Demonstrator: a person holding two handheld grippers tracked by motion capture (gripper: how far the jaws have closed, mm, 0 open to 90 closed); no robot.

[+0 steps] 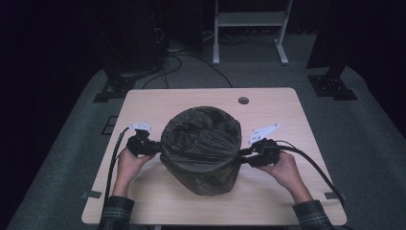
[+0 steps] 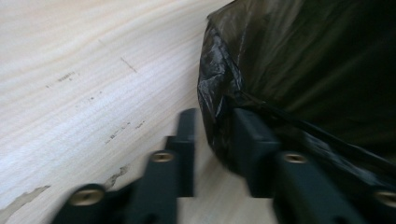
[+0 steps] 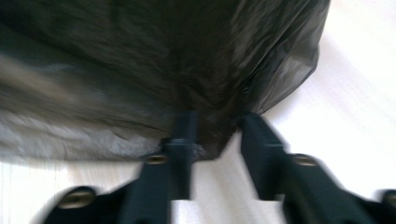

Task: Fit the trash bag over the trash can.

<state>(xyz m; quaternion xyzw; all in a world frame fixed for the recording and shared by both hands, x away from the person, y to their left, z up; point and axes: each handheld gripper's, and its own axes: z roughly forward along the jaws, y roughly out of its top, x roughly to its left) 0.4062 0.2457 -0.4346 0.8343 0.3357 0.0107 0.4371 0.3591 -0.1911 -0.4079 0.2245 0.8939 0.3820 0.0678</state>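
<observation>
A round bin (image 1: 201,153) lined with a dark, glossy plastic bag (image 1: 200,139) was seen standing at the middle of the pale wooden desk (image 1: 158,103), slightly nearer the person's edge than the far edge. The bag was draped over the rim and hung down the outer wall, so the bin's own surface was covered. Inside the opening only creased, sagging film could be made out; whether anything lay in the bin could not be told. The left gripper (image 1: 152,146) was held against the bin's left side and the right gripper (image 1: 245,154) against its right side, each at about mid-height of the wall. In the left gripper view the jaws were seen partly apart, with a crumpled fold of the bag (image 2: 215,100) lying between them and touching the inner face of one jaw; the other jaw stood clear of it over bare desk (image 2: 93,70). In the right gripper view the jaws were likewise partly apart, with a hanging fold of the bag (image 3: 212,126) in the gap; this view was blurred, and whether the film was pressed could not be decided. The left hand (image 1: 128,165) and right hand (image 1: 285,170) were seen behind the grippers, with checked sleeves cut off at the bottom edge. A small round hole (image 1: 243,100) was seen near the desk's far edge. Beyond the desk, cables (image 1: 172,62) lay on the grey floor and the surroundings were lost in darkness.
</observation>
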